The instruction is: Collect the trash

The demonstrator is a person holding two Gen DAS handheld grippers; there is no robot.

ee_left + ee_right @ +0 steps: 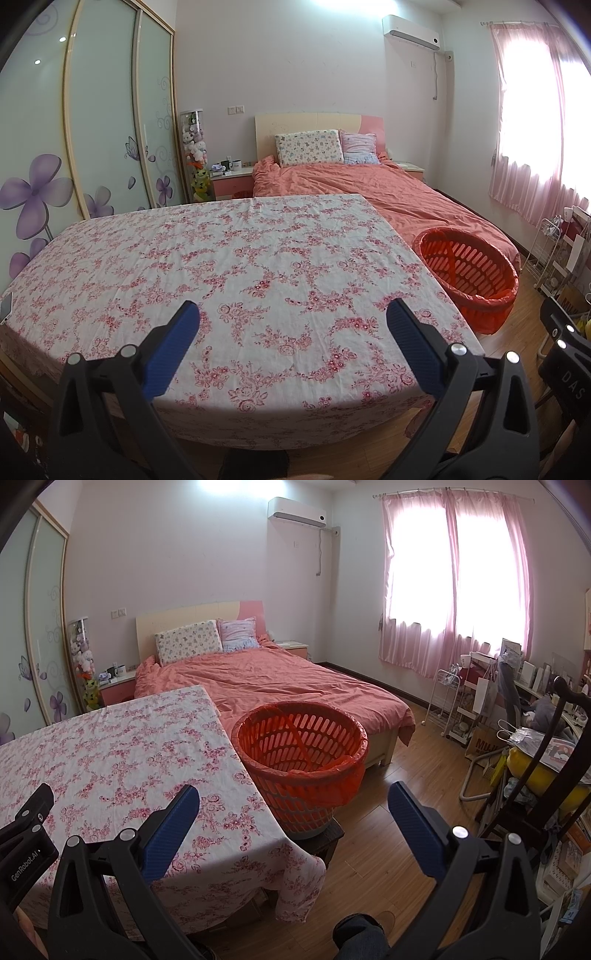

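Note:
An orange slotted basket (301, 753) lined with an orange bag stands on a low dark stool right of the table; it also shows in the left wrist view (467, 275). The table (221, 266) wears a pink floral cloth, seen also in the right wrist view (110, 746). No trash shows on it. My left gripper (293, 319) is open and empty over the table's near edge. My right gripper (293, 801) is open and empty, just short of the basket, above the table's right corner.
A bed (277, 683) with a salmon quilt lies behind the table. A wardrobe (92, 129) with flower doors stands at left. A white cart (448, 701), bags and a cluttered chair crowd the right side. A white object (6, 306) lies at the table's left edge.

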